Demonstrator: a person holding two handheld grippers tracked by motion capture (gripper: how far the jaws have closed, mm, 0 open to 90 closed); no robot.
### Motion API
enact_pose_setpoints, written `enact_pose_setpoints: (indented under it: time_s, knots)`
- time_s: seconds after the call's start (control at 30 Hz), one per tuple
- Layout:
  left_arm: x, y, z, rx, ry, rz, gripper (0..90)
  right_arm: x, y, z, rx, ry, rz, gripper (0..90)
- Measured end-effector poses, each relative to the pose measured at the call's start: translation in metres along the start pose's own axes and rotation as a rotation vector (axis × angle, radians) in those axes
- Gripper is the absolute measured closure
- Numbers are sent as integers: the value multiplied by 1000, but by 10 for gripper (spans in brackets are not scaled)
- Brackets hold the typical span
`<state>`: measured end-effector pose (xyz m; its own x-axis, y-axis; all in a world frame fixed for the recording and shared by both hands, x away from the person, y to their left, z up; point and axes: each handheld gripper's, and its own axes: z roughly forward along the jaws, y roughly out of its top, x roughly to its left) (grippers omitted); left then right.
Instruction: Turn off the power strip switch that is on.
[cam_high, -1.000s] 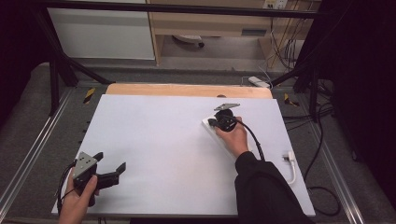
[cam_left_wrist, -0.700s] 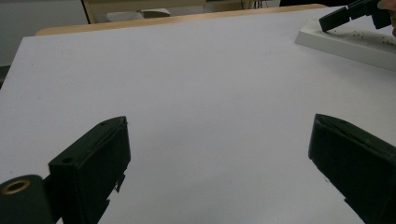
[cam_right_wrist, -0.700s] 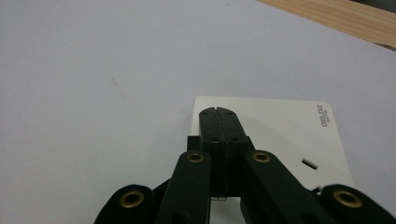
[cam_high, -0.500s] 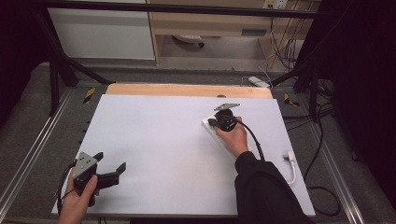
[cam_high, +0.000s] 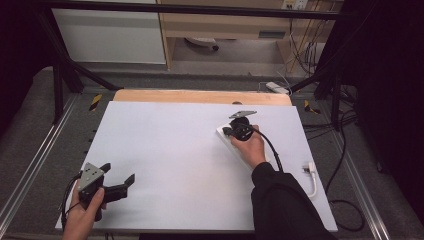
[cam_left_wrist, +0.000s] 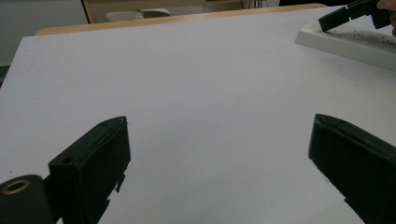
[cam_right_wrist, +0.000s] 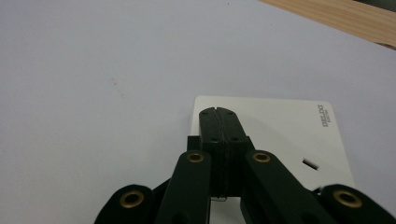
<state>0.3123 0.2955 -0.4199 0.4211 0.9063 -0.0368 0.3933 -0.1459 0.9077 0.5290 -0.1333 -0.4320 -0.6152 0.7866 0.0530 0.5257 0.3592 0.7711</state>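
On the right half of the white table (cam_high: 165, 150), toward the far edge, a white power strip (cam_right_wrist: 280, 126) is laid flat. It is seen as a rigid plastic block with rounded corners, a printed brand mark and a slot on its upper face. The right gripper (cam_right_wrist: 218, 114) is positioned over the strip's end with its jaws brought fully together, nothing being held between them; whether the tips are pressed on the face or just above it cannot be told. The strip is judged to be light, stiff and smooth, so slipping on the table surface is to be expected if it is pushed. A hold is best taken across the narrow width, on the two long side walls, away from the sockets. A white cable (cam_high: 312, 177) with a plug is seen near the right edge of the table; its connection to the strip cannot be confirmed. The left gripper (cam_high: 116, 177) is held well apart, near the front left corner, with its jaws spread wide and empty. A wooden board (cam_high: 200, 96) is laid along the far edge.
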Motion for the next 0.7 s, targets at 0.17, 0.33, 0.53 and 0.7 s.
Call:
enact_pose_setpoints:
  time_s: [0.17,0.33,0.53,0.7]
  knots:
    - [0,0,0,0,-1,0,54,1,-1,1,2,-1,0,900]
    - [0,0,0,0,-1,0,54,2,0,3,5,0,-2,900]
    - [0,0,0,1,0,3,54,2,0,3,-1,2,0,900]
    - [0,0,0,-1,-1,0,54,2,0,2,0,1,-4,900]
